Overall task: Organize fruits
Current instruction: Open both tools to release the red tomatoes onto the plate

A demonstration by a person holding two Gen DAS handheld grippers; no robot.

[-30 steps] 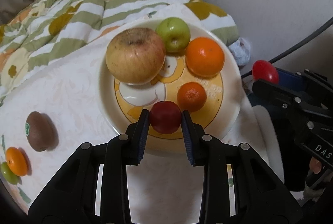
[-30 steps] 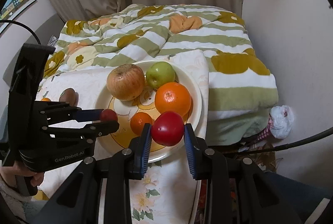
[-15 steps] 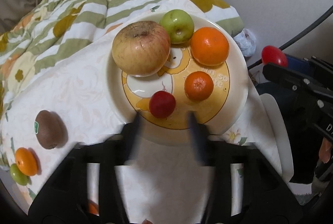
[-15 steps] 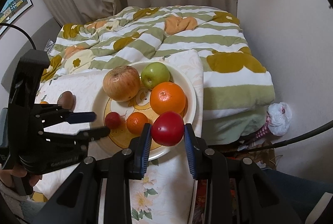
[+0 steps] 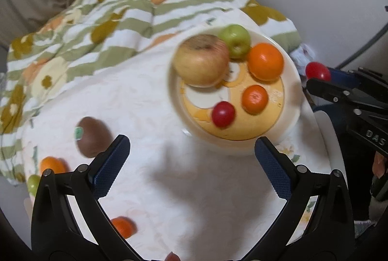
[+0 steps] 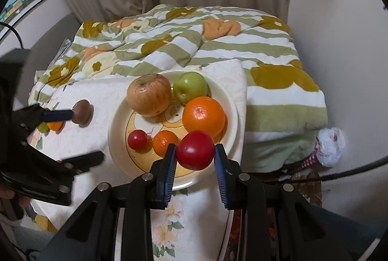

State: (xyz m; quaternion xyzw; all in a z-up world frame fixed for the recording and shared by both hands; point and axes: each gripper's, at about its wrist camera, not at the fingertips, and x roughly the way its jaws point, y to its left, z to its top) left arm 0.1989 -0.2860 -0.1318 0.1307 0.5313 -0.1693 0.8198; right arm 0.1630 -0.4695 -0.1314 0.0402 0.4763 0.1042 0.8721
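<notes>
A cream plate point(image 5: 292, 81) point(image 6: 116, 130) on the white cloth holds a large apple point(image 5: 201, 60) point(image 6: 149, 94), a green apple point(image 5: 235, 40) point(image 6: 190, 86), a big orange point(image 5: 265, 62) point(image 6: 203, 115), a small mandarin point(image 5: 254, 99) point(image 6: 163, 140) and a small red fruit point(image 5: 223, 114) point(image 6: 137, 139). My left gripper point(image 5: 192, 159) is open and empty, just in front of the plate. My right gripper point(image 6: 195, 159) is shut on a red fruit point(image 6: 195, 150) point(image 5: 317, 70) above the plate's near right rim.
A kiwi point(image 5: 91, 137) point(image 6: 82, 111), an orange point(image 5: 52, 165) and a small green fruit point(image 5: 34, 184) lie left of the plate. Another orange point(image 5: 123, 227) lies near the front. A striped quilt point(image 6: 194, 42) is behind, a wall to the right.
My left gripper opened, let the small red fruit go on the plate, and pulled back to the left. My right gripper still holds its red fruit near the plate's rim.
</notes>
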